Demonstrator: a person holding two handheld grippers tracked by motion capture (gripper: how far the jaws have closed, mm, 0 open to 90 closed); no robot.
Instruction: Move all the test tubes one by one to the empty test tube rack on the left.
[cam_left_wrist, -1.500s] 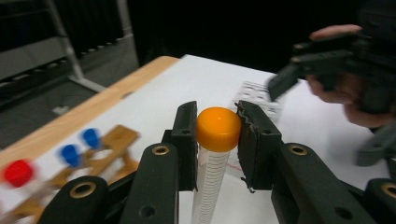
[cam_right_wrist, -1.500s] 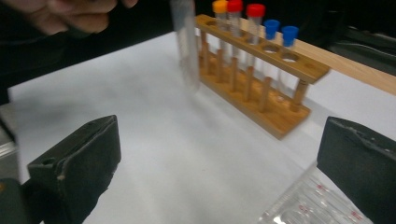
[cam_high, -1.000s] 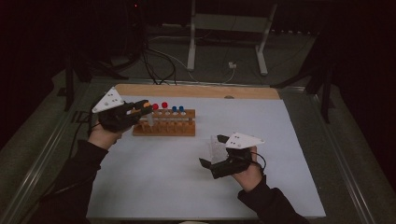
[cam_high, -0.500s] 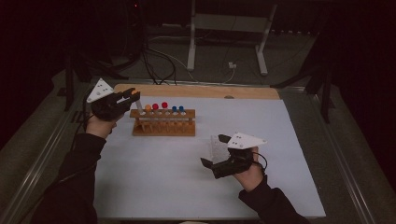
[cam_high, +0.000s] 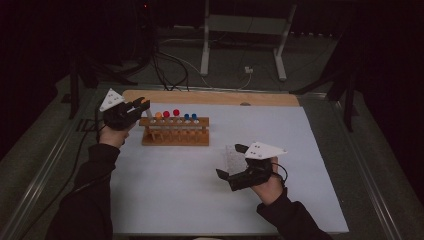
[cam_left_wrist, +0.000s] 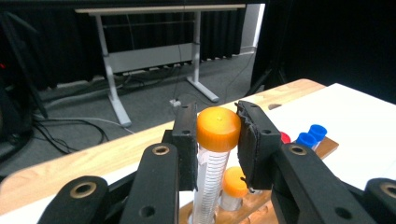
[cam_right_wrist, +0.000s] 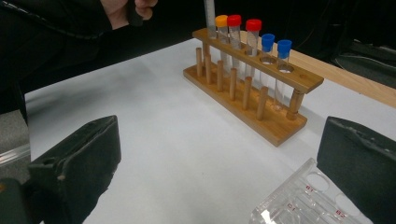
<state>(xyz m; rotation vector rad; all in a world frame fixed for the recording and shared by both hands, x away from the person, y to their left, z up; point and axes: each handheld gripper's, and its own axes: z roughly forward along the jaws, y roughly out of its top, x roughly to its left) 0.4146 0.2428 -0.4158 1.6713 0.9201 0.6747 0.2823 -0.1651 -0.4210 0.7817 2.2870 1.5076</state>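
A wooden tube rack (cam_high: 175, 136) stands at the mat's far left, holding several capped tubes: orange (cam_high: 158, 115), red (cam_high: 176, 113) and blue (cam_high: 194, 116). My left gripper (cam_high: 142, 106) (cam_left_wrist: 218, 122) is at the rack's left end, shut on the cap of an upright orange-capped tube (cam_left_wrist: 217, 129). The held tube (cam_right_wrist: 209, 16) reaches down to the rack's (cam_right_wrist: 252, 100) end hole. My right gripper (cam_high: 231, 160) (cam_right_wrist: 219, 158) rests low on the mat, jaws wide open. A clear well plate (cam_high: 233, 157) (cam_right_wrist: 308, 200) lies flat between its jaws, untouched.
The white mat (cam_high: 200, 200) covers the table, with a wooden strip (cam_high: 210, 97) along its far edge. A desk frame (cam_high: 240, 45) and cables stand on the dark floor beyond. Metal rails (cam_high: 45, 170) run along the table's sides.
The left gripper, still shut on the orange-capped tube, has shifted a little toward the rack's left end. The right gripper has kept still.
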